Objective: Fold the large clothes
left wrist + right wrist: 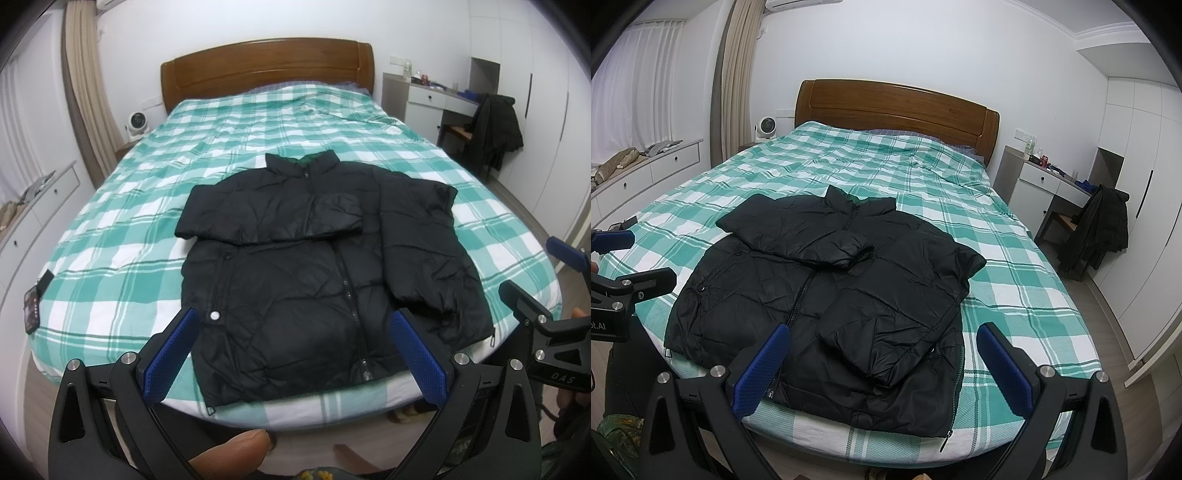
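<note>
A black puffer jacket [314, 266] lies front-up on the green and white checked bed [258, 122], zipped, collar toward the headboard. Both sleeves are folded across its front. It also shows in the right wrist view [827, 291]. My left gripper [295, 343] is open and empty, held above the jacket's hem near the foot of the bed. My right gripper [886, 354] is open and empty, over the hem's right part. The right gripper shows at the right edge of the left wrist view [546, 280], the left gripper at the left edge of the right wrist view [628, 254].
A wooden headboard [266, 70] stands at the far end. A white desk with a chair draped in a dark coat [495, 125] is at the right. A white fan [137, 123] and low drawers [48, 199] are at the left. A dark device [35, 306] lies at the bed's left edge.
</note>
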